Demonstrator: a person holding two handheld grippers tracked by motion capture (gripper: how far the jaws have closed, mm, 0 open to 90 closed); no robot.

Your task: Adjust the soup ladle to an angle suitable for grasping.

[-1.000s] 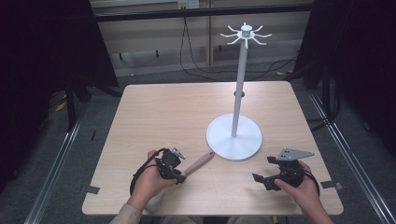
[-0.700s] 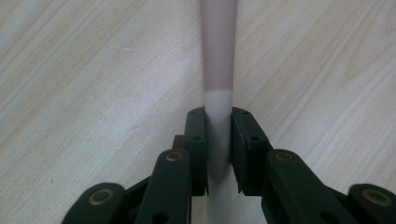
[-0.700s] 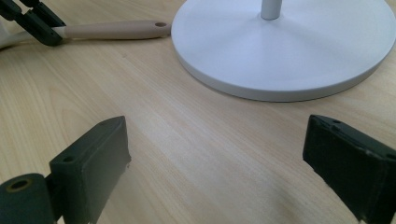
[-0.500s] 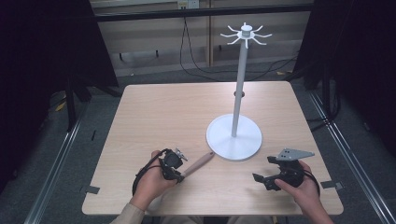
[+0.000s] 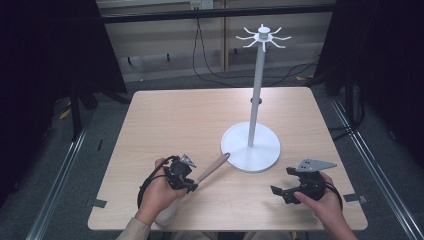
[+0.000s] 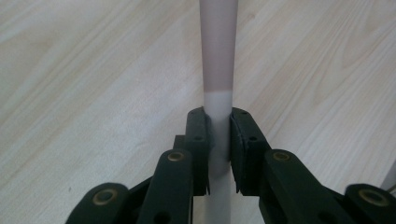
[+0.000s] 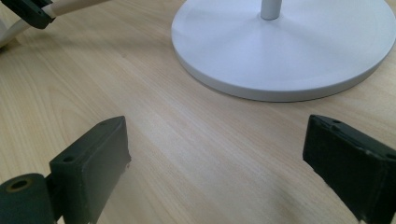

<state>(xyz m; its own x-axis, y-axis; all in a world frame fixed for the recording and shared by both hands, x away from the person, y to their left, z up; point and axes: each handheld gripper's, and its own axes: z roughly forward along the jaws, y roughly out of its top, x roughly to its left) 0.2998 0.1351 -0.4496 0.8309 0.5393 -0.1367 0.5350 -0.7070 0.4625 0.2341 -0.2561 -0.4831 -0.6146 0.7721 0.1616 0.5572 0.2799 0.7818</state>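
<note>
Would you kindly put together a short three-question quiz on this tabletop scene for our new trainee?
1. True or false: the left gripper is shut on the pink-and-white utensil handle.
2. How do the jaws of the right gripper stand? A) spread apart with nothing between them B) clamped on the stand C) clamped on the handle
3. Fill in: the far tip of the handle points toward the round base of the white ____.

Key
1. True
2. A
3. stand
</note>
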